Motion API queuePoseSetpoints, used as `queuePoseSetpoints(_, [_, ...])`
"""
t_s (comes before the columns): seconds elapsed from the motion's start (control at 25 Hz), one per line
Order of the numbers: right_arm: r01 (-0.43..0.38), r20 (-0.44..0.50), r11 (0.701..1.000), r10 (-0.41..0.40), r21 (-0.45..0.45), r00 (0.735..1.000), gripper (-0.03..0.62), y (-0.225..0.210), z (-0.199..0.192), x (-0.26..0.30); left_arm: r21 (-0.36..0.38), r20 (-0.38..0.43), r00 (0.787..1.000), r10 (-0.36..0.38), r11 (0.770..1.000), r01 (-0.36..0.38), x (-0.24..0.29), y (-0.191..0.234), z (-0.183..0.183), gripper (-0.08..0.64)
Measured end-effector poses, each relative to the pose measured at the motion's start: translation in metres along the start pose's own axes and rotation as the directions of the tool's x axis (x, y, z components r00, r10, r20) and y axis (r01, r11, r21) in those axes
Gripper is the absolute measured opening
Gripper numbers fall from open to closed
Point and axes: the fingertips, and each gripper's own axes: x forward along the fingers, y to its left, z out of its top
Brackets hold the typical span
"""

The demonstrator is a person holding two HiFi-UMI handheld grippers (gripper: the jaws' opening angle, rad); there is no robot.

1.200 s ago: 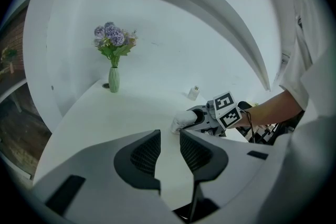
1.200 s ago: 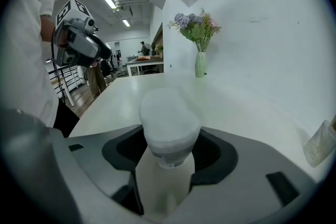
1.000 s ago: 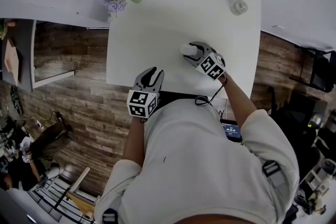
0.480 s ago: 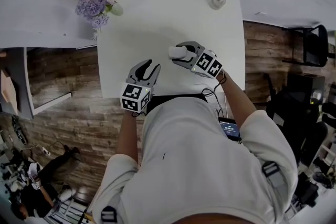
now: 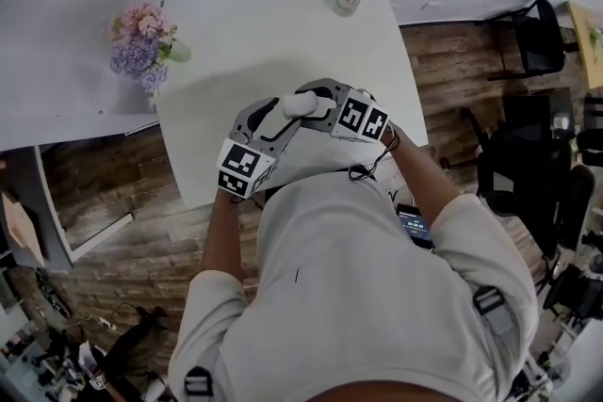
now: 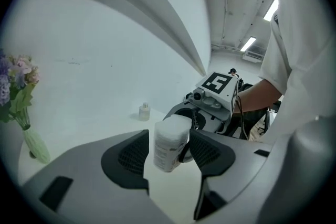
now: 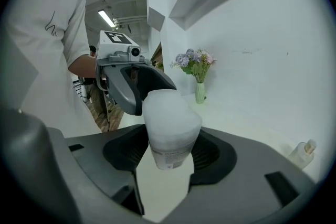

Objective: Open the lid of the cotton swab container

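The cotton swab container [image 5: 298,103], a white frosted tub with a label, is held off the white table [image 5: 236,33]. My right gripper [image 5: 309,101] is shut on it; in the right gripper view both pads press the container [image 7: 170,128] at the right gripper [image 7: 169,152]. My left gripper [image 5: 280,115] has come in from the left. Its jaws are opening, and the container's other end [image 6: 169,141] stands between them at the left gripper [image 6: 168,153] with a thin gap at the left pad. The two grippers face each other: right gripper [image 6: 211,98], left gripper [image 7: 130,84].
A vase of pink and purple flowers [image 5: 141,42] stands at the table's far left corner. A small clear bottle [image 5: 347,1] sits at the far right edge. Wooden floor lies on both sides, with a black chair [image 5: 537,38] to the right.
My left gripper has moved right and up to the container and its jaws have spread around it. The right gripper has carried the container a little leftward, toward it.
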Motion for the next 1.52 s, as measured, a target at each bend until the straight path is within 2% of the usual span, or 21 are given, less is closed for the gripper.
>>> queuePoseSetpoints(0.2, [0.031, 0.021, 0.999, -0.032, 0.045, 0.999, 0.238, 0.001, 0.004, -0.001, 0.006, 0.015, 1.0, -0.025, 1.0, 0.025, 0.011, -0.004, 0.003, 0.255])
queuePoseSetpoints(0.36, [0.036, 0.022, 0.997, -0.037, 0.062, 0.999, 0.238, 0.0, 0.005, -0.001, -0.038, 0.04, 0.999, -0.018, 0.999, 0.019, 0.011, -0.001, 0.003, 0.259])
queuePoseSetpoints(0.6, [0.031, 0.011, 0.998, -0.032, 0.063, 0.999, 0.238, -0.002, 0.0, 0.002, -0.111, 0.067, 0.998, -0.012, 0.994, 0.02, 0.014, 0.001, 0.0, 0.261])
queuePoseSetpoints(0.84, [0.028, 0.01, 0.999, -0.029, 0.039, 1.0, 0.238, -0.006, 0.006, 0.003, -0.1, 0.107, 0.994, 0.015, 0.995, -0.004, 0.011, 0.007, 0.005, 0.262])
queuePoseSetpoints(0.92, [0.036, 0.012, 0.999, -0.037, 0.029, 0.999, 0.238, -0.009, 0.009, 0.004, -0.118, 0.126, 0.992, 0.024, 0.993, -0.009, 0.01, 0.01, 0.007, 0.261])
queuePoseSetpoints(1.08, [0.056, 0.024, 0.998, -0.056, 0.031, 0.998, 0.238, -0.013, 0.015, 0.003, -0.192, 0.168, 0.985, 0.039, 0.981, -0.006, 0.009, 0.017, 0.012, 0.267])
queuePoseSetpoints(1.32, [0.099, 0.045, 0.995, -0.099, 0.012, 0.994, 0.236, -0.016, 0.021, 0.0, -0.254, 0.208, 0.978, 0.032, 0.967, 0.022, 0.007, 0.02, 0.019, 0.276])
queuePoseSetpoints(1.52, [0.118, 0.062, 0.993, -0.118, 0.003, 0.991, 0.233, -0.014, 0.025, -0.004, -0.324, 0.246, 0.969, 0.017, 0.944, 0.066, 0.004, 0.02, 0.023, 0.281])
